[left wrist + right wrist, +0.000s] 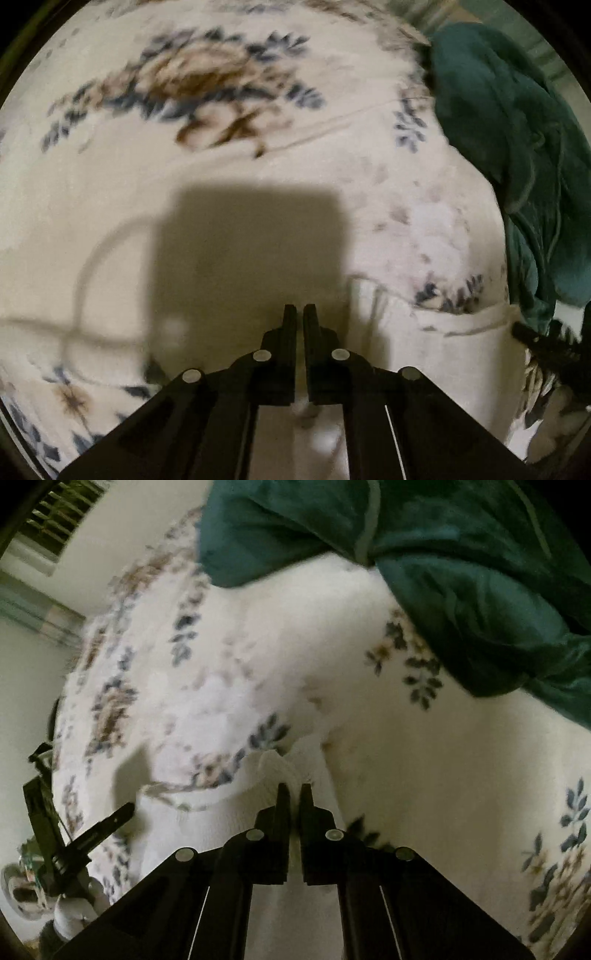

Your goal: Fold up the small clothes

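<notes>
- On the left we saw our left claw (299, 314) above a cream floral blanket (229, 155), its two fingers drawn almost together with only a thin slit between them; whether any cloth sat in that slit we could not tell.
- The claw's blocky shadow (251, 240) fell on the blanket straight ahead of the fingertips.
- Just right of the left claw lay a white cloth (443, 332) with a hemmed edge, flat on the blanket.
- Farther right in the left wrist view, a teal garment (517, 129) lay crumpled in a heap at the blanket's edge, well apart from the left claw.
- In the right wrist view, our right claw (294, 794) had its fingers close together, and a ruffled edge of the white cloth (273, 764) rose right at the tips; a firm pinch we could not confirm.
- The teal garment (443, 572) lay beyond the right claw, towards the upper right.
</notes>
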Motion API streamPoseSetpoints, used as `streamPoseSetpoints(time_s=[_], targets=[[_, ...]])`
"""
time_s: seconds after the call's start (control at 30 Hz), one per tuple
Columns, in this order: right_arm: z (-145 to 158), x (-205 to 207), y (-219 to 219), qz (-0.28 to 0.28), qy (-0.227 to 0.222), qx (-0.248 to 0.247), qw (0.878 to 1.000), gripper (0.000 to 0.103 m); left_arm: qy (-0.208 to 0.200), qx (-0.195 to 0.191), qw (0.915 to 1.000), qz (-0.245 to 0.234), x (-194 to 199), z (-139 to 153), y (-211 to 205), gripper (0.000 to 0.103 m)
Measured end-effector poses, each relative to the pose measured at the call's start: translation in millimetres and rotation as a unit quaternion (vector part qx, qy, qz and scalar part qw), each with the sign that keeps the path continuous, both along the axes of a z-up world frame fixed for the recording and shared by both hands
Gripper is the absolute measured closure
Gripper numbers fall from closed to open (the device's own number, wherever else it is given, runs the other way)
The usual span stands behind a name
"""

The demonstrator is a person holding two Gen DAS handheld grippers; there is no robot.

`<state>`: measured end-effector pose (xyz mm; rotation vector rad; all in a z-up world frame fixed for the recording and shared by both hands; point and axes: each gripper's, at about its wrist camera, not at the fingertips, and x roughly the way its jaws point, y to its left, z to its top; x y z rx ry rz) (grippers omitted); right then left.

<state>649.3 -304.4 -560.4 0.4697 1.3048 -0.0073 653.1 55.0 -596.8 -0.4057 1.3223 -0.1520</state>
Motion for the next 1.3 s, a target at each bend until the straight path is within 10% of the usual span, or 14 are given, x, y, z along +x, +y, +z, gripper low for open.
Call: streamPoseSetpoints(time_s=[0.23,0.3,0.47,0.53,0.6,0.77,0.9,1.07,1.3], targets=[[-21,5,4,0.039,0.052,-0.005,0.998,0.082,-0.003,-0.069,0.9976,-0.006,-22,17,5,0.087],[-15,-4,-5,0.026,0.047,0.014,0.998,0.059,-0.006,-0.093,0.9956,-0.003,-29,20,4,0.037],[-16,-31,-20,-0.001,0.054,0.085,0.995,0.05,-0.01,-0.099,0.9943,-0.04,-37,18,-26,0.041],[-28,-36,-16,0.0,0.071,0.107,0.992,0.05,-0.021,-0.06,0.9959,-0.064,-40,15,-40,0.097],[-31,-40,-7,0.014,0.058,0.124,0.991,0.088,-0.026,-0.049,0.9966,-0.06,-43,14,-41,0.096],[-14,-36,11,0.054,0.002,0.06,0.997,0.096,-0.015,-0.051,0.9985,-0.015,-44,1,-18,0.096],[-32,-24,15,0.061,0.05,0.036,0.996,0.094,-0.003,-0.072,0.9973,-0.011,-45,2,-17,0.091],[3,-61,0,0.068,0.051,0.07,0.994,0.051,-0.013,-0.126,0.9919,0.005,-81,36,3,0.058],[-10,-177,-31,0.006,0.1,0.183,0.978,0.051,0.035,-0.153,0.9863,0.05,-178,17,19,0.055]])
